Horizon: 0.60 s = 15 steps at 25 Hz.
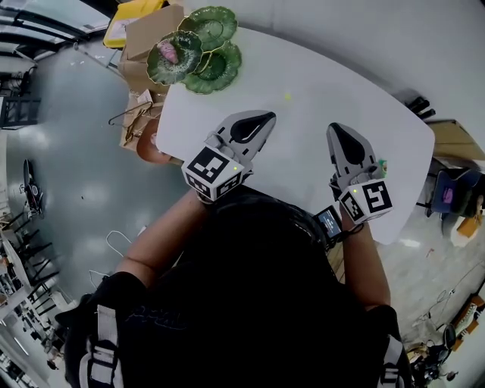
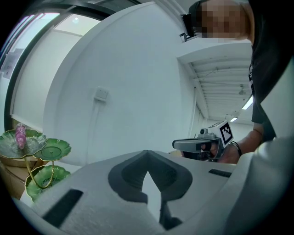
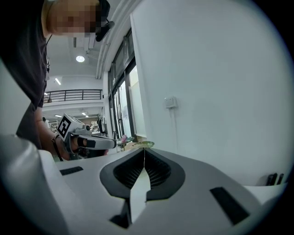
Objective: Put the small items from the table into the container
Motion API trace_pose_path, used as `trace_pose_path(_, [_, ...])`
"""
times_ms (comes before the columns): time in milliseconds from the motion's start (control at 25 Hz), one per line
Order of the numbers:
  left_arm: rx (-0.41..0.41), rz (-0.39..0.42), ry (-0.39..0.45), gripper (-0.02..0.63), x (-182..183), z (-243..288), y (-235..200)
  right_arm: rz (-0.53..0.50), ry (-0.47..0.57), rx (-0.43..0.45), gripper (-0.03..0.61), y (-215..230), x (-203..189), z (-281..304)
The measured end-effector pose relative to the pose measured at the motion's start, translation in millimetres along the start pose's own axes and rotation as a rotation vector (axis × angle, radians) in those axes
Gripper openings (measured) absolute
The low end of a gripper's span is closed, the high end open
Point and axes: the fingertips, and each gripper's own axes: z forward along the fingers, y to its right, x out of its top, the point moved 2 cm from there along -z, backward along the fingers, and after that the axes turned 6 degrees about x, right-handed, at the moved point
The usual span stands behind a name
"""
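Note:
A green leaf-shaped tiered dish [image 1: 198, 47] stands at the far left corner of the white table [image 1: 318, 83]; a pink item [image 1: 168, 51] lies in its left leaf. The dish [image 2: 49, 149] and the pink item [image 2: 20, 135] also show in the left gripper view. A tiny yellow-green speck [image 1: 288, 96] lies on the table beyond both grippers. My left gripper [image 1: 267, 115] [image 2: 147, 151] is shut with nothing in it, over the table's near left part. My right gripper [image 1: 336, 127] [image 3: 144, 149] is shut and empty, near the right edge. Each gripper sees the other from the side.
Cardboard boxes [image 1: 148, 38] and a yellow object [image 1: 129, 19] sit on the floor past the table's left corner, with wire hangers [image 1: 125, 117] nearby. A dark chair [image 1: 455, 189] stands at the right. A white wall with a switch plate [image 2: 101, 94] rises behind the table.

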Motion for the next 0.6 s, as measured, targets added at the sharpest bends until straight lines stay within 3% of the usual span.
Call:
trace_pose_path(400, [-0.005, -0.009, -0.059, 0.005, -36.9, 9.7, -36.8, -0.009, -0.076, -0.026, 0.018, 6.5, -36.8, 34.8])
trace_pose_path(600, [-0.011, -0.059, -0.100, 0.005, -59.7, 19.1, -59.5, 0.018, -0.123, -0.037, 0.018, 11.7, -58.3, 61.1])
